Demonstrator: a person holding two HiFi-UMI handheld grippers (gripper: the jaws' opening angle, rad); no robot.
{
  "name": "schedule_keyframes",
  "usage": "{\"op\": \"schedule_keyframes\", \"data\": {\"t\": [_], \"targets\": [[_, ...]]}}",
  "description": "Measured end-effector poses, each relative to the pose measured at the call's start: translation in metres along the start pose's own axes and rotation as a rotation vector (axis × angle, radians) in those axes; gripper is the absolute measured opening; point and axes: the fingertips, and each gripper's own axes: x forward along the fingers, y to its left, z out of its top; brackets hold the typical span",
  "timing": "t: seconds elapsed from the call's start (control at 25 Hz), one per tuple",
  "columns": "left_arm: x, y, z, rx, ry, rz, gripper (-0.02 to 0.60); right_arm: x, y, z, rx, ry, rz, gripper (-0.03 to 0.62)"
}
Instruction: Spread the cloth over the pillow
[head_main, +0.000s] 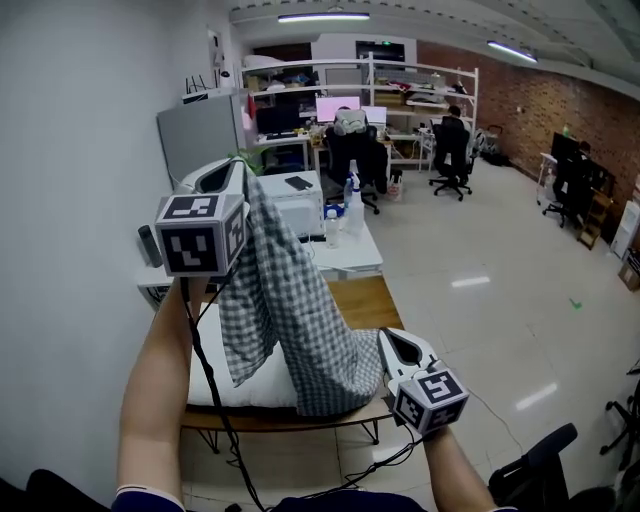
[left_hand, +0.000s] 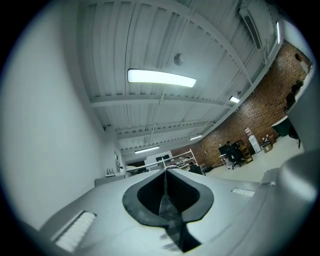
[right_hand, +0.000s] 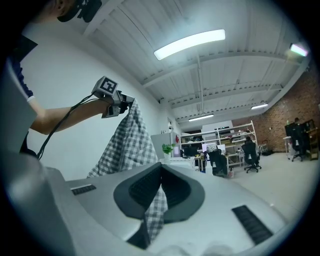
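Note:
A grey-and-white checked cloth (head_main: 285, 300) hangs stretched between my two grippers above a white pillow (head_main: 250, 380) that lies on a wooden table (head_main: 365, 300). My left gripper (head_main: 238, 175) is raised high at the left, shut on one corner of the cloth (left_hand: 167, 212). My right gripper (head_main: 385, 345) is lower, near the table's front right corner, shut on another corner of the cloth (right_hand: 155, 212). In the right gripper view the left gripper (right_hand: 125, 102) shows up high with the cloth (right_hand: 127, 145) draping down from it. The cloth hides part of the pillow.
Behind the wooden table stands a white table (head_main: 345, 255) with a grey box (head_main: 290, 200) and bottles (head_main: 352, 205). A white wall (head_main: 70, 200) runs along the left. Desks, shelves and seated people (head_main: 450, 135) fill the back of the room; grey floor (head_main: 480, 290) lies at the right.

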Motion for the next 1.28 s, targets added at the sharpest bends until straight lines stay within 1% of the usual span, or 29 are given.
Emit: {"op": "schedule_keyframes", "data": {"t": [0.08,0.16,0.32,0.48,0.56,0.72,0.84,0.92,1.08,1.28], "targets": [[0.008,0.005,0.011,0.020,-0.007,0.010,0.014,0.001,0.001,0.001,0.003,-0.001,0.001,0.014],[0.013,0.010,0.021,0.017,-0.015,0.013,0.014,0.003,0.003,0.002,0.004,-0.006,0.003,0.014],[0.024,0.015,0.036,-0.005,-0.024,0.019,0.014,0.010,0.008,0.012,0.002,-0.034,0.017,0.014],[0.035,0.022,0.039,-0.049,-0.004,0.018,0.014,0.019,0.018,0.031,-0.023,-0.067,0.043,0.014],[0.038,0.028,0.045,-0.056,-0.002,0.024,0.014,0.021,0.022,0.043,-0.031,-0.088,0.054,0.014],[0.041,0.040,0.070,-0.006,-0.017,0.059,0.014,0.026,0.031,0.070,-0.057,-0.132,0.076,0.014],[0.043,0.051,0.085,0.018,-0.006,0.086,0.014,0.033,0.042,0.079,-0.070,-0.141,0.094,0.014],[0.046,0.059,0.095,0.031,0.001,0.103,0.014,0.039,0.050,0.080,-0.067,-0.137,0.115,0.014],[0.047,0.065,0.125,0.062,-0.044,0.113,0.014,0.045,0.071,0.077,-0.061,-0.126,0.164,0.014],[0.044,0.062,0.136,0.074,-0.042,0.112,0.014,0.051,0.094,0.067,-0.050,-0.099,0.219,0.014]]}}
